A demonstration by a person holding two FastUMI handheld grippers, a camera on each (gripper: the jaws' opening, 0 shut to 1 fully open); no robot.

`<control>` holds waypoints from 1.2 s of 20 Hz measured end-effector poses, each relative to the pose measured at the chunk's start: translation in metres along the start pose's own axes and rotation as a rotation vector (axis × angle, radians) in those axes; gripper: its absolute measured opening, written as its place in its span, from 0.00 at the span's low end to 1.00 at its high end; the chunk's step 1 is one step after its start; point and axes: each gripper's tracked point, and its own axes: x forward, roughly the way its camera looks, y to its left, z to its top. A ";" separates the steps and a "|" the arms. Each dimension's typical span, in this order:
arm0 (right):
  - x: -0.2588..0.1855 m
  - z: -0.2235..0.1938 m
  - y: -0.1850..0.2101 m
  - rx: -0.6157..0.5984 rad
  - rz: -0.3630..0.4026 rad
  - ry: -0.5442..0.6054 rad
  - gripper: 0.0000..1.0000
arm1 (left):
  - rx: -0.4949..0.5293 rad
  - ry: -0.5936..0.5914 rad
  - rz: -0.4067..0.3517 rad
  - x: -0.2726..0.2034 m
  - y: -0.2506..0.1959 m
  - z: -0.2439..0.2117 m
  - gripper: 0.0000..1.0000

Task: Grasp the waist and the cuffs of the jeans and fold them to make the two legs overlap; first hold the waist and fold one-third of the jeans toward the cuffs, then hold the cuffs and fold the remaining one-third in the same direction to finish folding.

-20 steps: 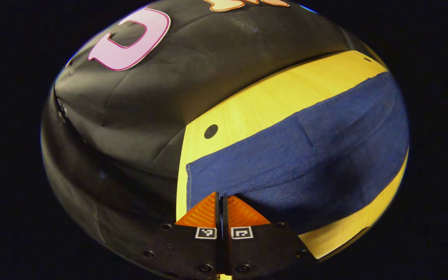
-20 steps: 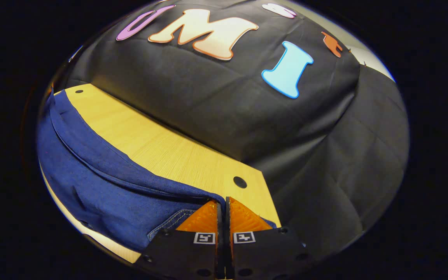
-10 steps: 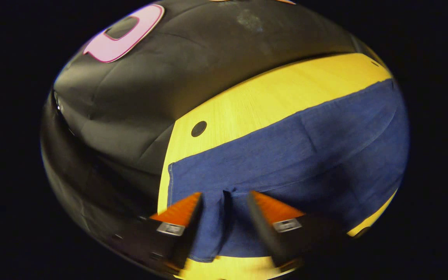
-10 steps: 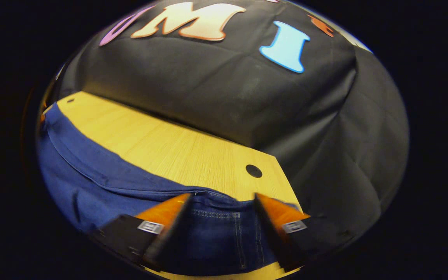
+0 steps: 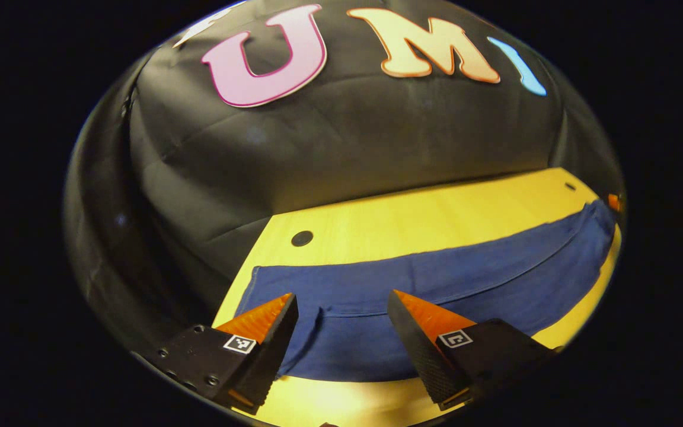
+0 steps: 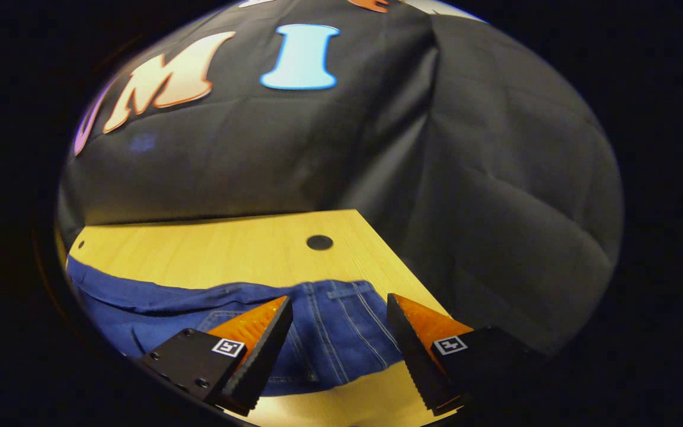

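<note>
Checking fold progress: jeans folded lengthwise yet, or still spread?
Folded lengthwise: the jeans lie on the table as one long strip, a layered edge running along it. Thirds folds not yet made.

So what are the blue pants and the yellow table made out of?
The jeans look like denim: dark blue woven cloth, matte, with pale stitched seams near the waist, lying soft and creased. The table looks like light wood, or maybe a wood-look laminate: fine straight grain lines, a smooth surface with a faint sheen, and a small round dark hole.
</note>
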 end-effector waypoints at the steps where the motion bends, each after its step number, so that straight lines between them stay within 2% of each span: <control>1: 0.003 -0.009 -0.009 0.034 -0.018 0.027 1.00 | -0.027 -0.019 -0.022 -0.007 -0.007 0.007 0.95; 4: 0.013 -0.039 -0.023 0.145 -0.051 0.115 1.00 | -0.092 -0.055 -0.084 -0.021 -0.024 0.019 0.95; 8: 0.021 -0.079 -0.031 0.362 -0.079 0.238 0.99 | -0.198 -0.071 -0.136 -0.033 -0.047 0.025 0.95; 10: 0.026 -0.074 -0.038 0.430 -0.100 0.222 0.98 | -0.206 -0.070 -0.135 -0.034 -0.050 0.029 0.96; 12: 0.024 -0.074 -0.028 0.460 -0.045 0.255 0.71 | -0.190 -0.068 -0.129 -0.033 -0.052 0.033 0.96; 14: 0.027 -0.073 -0.023 0.440 -0.002 0.264 0.43 | -0.178 -0.064 -0.128 -0.031 -0.057 0.037 0.94; 15: 0.028 -0.069 -0.029 0.419 -0.012 0.240 0.25 | -0.179 -0.062 -0.134 -0.028 -0.060 0.039 0.95; 17: 0.035 -0.070 -0.034 0.406 -0.024 0.224 0.02 | -0.190 -0.057 -0.136 -0.027 -0.065 0.043 0.94; 20: 0.039 -0.062 -0.044 0.406 -0.030 0.214 0.03 | -0.205 -0.062 -0.141 -0.030 -0.070 0.049 0.94; 24: 0.052 -0.053 -0.079 0.391 -0.098 0.209 0.03 | -0.196 -0.063 -0.117 -0.035 -0.060 0.049 0.94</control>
